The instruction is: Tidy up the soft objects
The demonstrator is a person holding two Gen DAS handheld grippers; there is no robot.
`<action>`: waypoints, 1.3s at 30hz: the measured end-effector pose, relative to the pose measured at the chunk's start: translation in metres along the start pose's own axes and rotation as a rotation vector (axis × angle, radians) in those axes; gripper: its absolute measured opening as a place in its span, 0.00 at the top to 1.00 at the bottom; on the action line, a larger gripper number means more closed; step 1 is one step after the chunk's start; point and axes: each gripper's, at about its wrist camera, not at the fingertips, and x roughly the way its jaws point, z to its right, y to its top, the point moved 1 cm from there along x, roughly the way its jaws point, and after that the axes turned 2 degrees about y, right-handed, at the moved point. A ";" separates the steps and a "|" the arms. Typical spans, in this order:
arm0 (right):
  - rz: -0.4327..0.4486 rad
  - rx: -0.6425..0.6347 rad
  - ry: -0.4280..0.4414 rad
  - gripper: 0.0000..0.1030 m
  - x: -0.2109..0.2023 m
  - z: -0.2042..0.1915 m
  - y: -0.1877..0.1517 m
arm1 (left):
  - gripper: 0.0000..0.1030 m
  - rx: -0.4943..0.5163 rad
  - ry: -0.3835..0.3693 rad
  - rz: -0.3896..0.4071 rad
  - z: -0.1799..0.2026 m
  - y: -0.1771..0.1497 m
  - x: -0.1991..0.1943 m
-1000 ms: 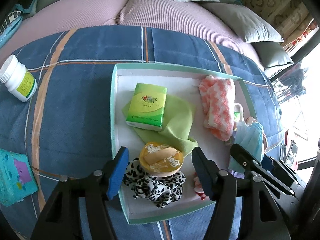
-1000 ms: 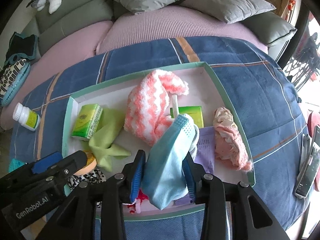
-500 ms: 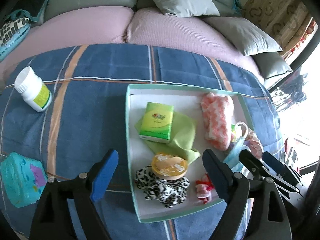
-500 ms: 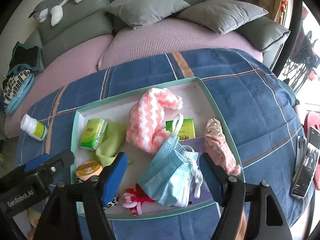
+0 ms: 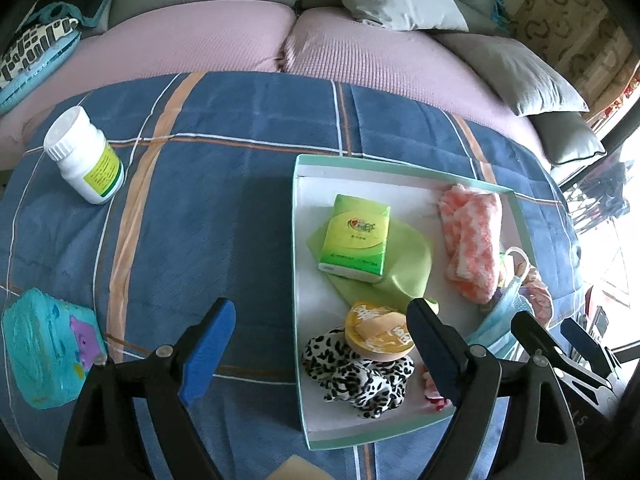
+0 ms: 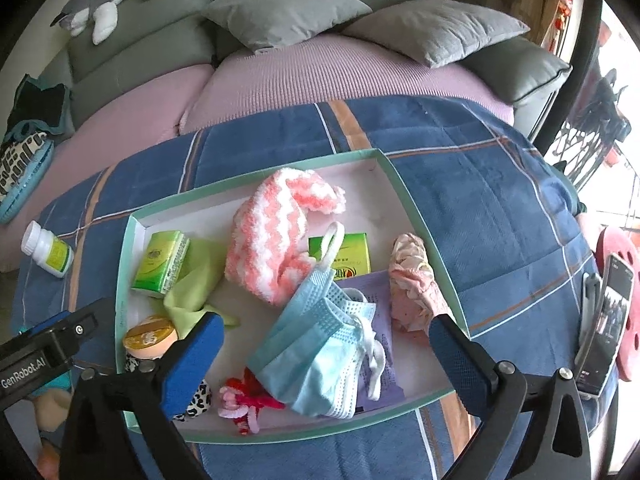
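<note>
A shallow white tray with a green rim (image 6: 404, 192) (image 5: 298, 240) lies on the blue plaid blanket. In it are a blue face mask (image 6: 316, 344), a pink-and-white knit piece (image 6: 272, 236) (image 5: 472, 236), a pink scrunchie (image 6: 416, 284), a leopard scrunchie (image 5: 356, 372), a green cloth (image 5: 404, 256), a green tissue pack (image 5: 356, 238) (image 6: 160, 262), a round yellow-lidded tin (image 5: 380, 330) and a red-pink yarn bit (image 6: 244, 400). My left gripper (image 5: 320, 352) is open and empty over the tray's left edge. My right gripper (image 6: 328, 356) is open and empty, above the mask.
A white pill bottle (image 5: 84, 156) stands on the blanket at the left. A teal wipes pack (image 5: 44, 344) lies at the near left. A phone on a stand (image 6: 604, 320) is at the right. Grey pillows (image 6: 436, 28) and a pink sofa are behind.
My right gripper opened and let the blue mask drop into the tray, then pulled back. My left gripper opened wider, drew back and shifted left, off the tin.
</note>
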 end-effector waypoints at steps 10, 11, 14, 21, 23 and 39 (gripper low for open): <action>-0.018 -0.016 -0.019 0.00 0.003 0.000 -0.004 | 0.15 0.000 0.012 0.002 -0.002 -0.001 -0.001; -0.018 -0.016 -0.018 0.00 0.003 0.000 -0.004 | 0.15 -0.001 0.011 0.003 -0.003 -0.002 -0.001; -0.018 -0.020 -0.020 0.00 0.002 0.000 -0.007 | 0.15 -0.008 0.007 0.008 -0.006 -0.006 -0.005; -0.021 -0.049 -0.019 0.00 -0.005 -0.003 -0.023 | 0.15 -0.015 0.020 0.032 -0.015 -0.025 -0.022; -0.025 -0.055 -0.019 0.00 -0.007 -0.004 -0.027 | 0.15 -0.017 0.018 0.034 -0.019 -0.033 -0.027; -0.048 -0.094 -0.022 0.00 -0.035 -0.008 -0.075 | 0.14 -0.069 0.031 0.025 -0.053 -0.092 -0.052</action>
